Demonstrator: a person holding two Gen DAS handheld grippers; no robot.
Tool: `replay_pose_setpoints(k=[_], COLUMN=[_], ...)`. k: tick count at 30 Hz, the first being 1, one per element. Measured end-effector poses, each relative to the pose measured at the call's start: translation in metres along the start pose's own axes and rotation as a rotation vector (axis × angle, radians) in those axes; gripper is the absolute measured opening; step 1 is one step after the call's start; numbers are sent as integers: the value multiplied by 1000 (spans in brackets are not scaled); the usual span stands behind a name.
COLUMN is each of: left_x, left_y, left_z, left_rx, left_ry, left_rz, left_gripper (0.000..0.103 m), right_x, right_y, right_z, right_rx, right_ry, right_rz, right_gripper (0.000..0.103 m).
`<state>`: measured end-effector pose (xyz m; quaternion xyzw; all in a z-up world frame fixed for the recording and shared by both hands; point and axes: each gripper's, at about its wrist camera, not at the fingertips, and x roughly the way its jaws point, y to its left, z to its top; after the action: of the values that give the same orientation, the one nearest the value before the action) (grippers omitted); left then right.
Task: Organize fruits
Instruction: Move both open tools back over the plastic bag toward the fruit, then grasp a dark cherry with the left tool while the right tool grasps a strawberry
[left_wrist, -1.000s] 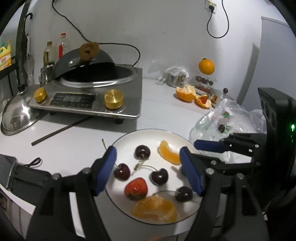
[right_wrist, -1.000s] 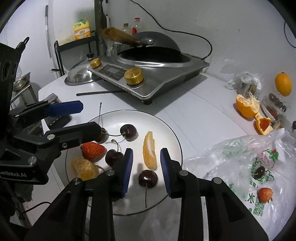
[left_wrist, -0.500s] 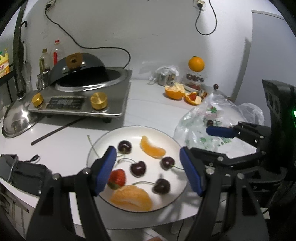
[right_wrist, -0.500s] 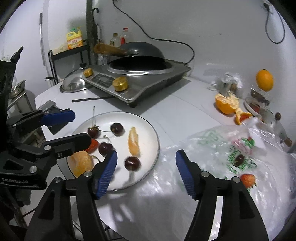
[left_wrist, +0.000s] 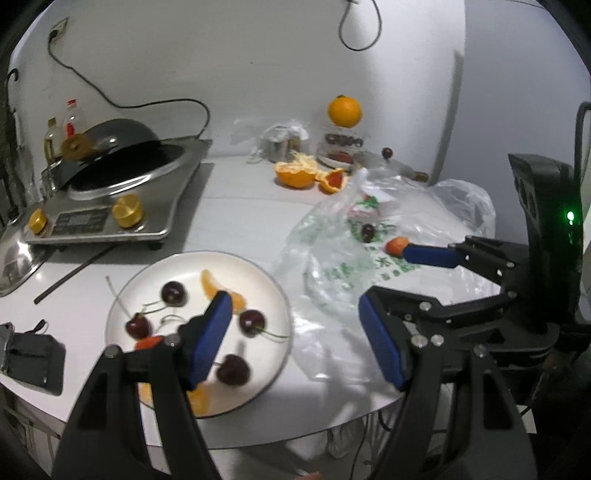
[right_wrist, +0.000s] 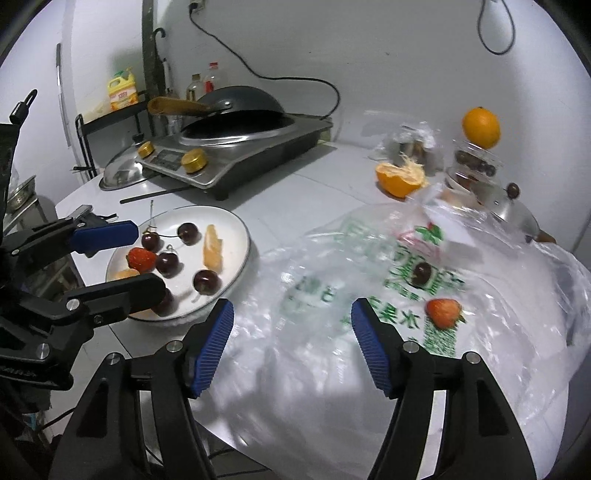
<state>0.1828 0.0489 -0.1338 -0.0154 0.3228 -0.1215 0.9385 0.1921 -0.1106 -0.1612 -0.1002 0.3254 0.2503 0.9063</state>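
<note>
bare tabletop (right_wrist: 295, 184) between cooker (right_wrist: 236, 155) and bag (right_wrist: 406, 295)

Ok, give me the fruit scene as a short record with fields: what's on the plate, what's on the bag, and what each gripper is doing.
plate: white, holds cherries, a strawberry and orange segments
plastic bag: lies right of the plate, with one cherry and one strawberry on it
left gripper: open, nothing between its fingers, at the plate's edge
right gripper: open, empty, over the bag
whole orange: sits on a container at the back
</note>
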Motion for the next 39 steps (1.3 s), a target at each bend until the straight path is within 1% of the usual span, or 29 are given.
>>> replay_pose_setpoints(k=[8, 19, 29, 39], left_x=[9, 31, 55, 80], left_y=[-37, -79, -102, -108], left_z=[5, 10, 20, 33], left_rx=[56, 111, 129, 149], left_ry=[26, 82, 101, 106], left_rz=[-24, -54, -70, -69], left_gripper=[72, 72, 72, 72], right_x=[-15, -22, -20, -6], right_y=[-33, -73, -108, -132], right_z=[-18, -38, -41, -33], right_rx=[53, 108, 133, 138], right_ry=[-11, -12, -5, 11], right_rz=[-20, -36, -53, -66], right_gripper=[69, 69, 69, 69])
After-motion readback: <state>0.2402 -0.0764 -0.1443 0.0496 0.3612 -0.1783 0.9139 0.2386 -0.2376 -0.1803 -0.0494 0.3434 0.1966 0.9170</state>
